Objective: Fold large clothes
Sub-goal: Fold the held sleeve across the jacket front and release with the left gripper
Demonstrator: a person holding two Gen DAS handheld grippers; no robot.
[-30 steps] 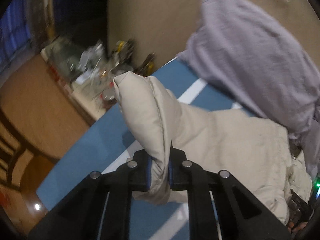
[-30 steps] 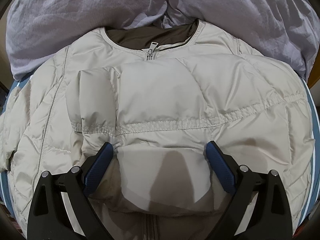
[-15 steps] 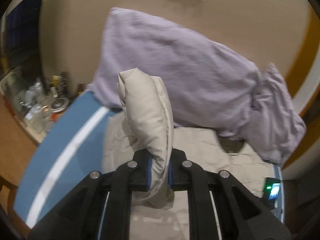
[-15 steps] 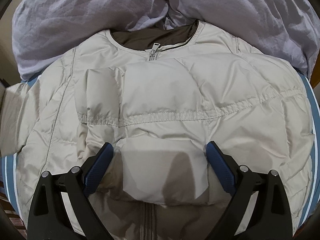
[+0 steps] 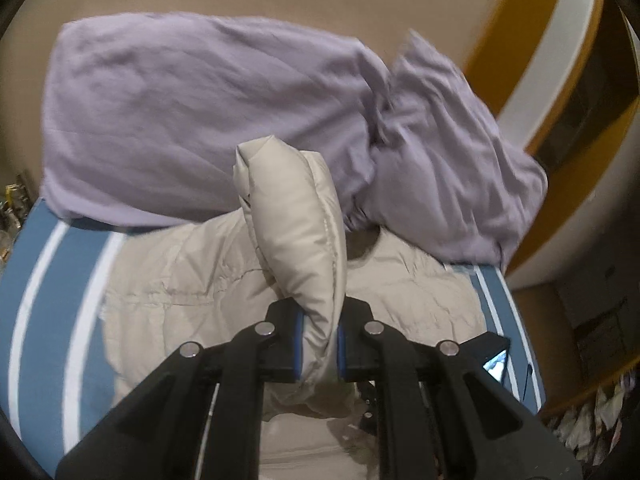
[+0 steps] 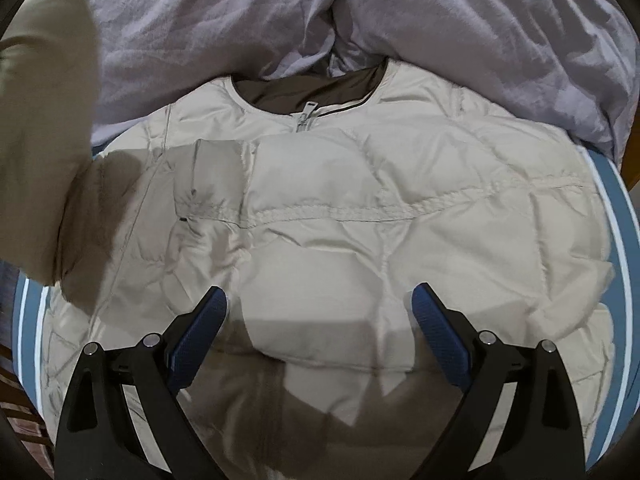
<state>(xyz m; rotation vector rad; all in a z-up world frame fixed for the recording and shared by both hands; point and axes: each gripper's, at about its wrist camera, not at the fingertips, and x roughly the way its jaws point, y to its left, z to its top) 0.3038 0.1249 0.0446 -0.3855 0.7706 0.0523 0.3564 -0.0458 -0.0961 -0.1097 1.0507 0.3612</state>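
A beige quilted puffer jacket (image 6: 360,208) lies face up on a blue bed cover, zip and brown collar lining at the far side. One sleeve is folded across its chest. My left gripper (image 5: 318,344) is shut on the other sleeve (image 5: 296,232) and holds it up above the jacket body (image 5: 180,292); the lifted sleeve shows at the left edge of the right wrist view (image 6: 44,128). My right gripper (image 6: 316,332) is open, its blue pads wide apart just above the jacket's lower front.
Crumpled lilac bedding (image 5: 200,112) (image 6: 460,32) is piled against the wall behind the jacket. The blue bed cover with white stripes (image 5: 44,292) (image 6: 616,208) shows on both sides. A phone-like device (image 5: 496,360) lies at the jacket's right edge.
My left gripper has swung the sleeve from the left side of the bed over the jacket body, so it now faces the bedding. The right gripper has hardly moved.
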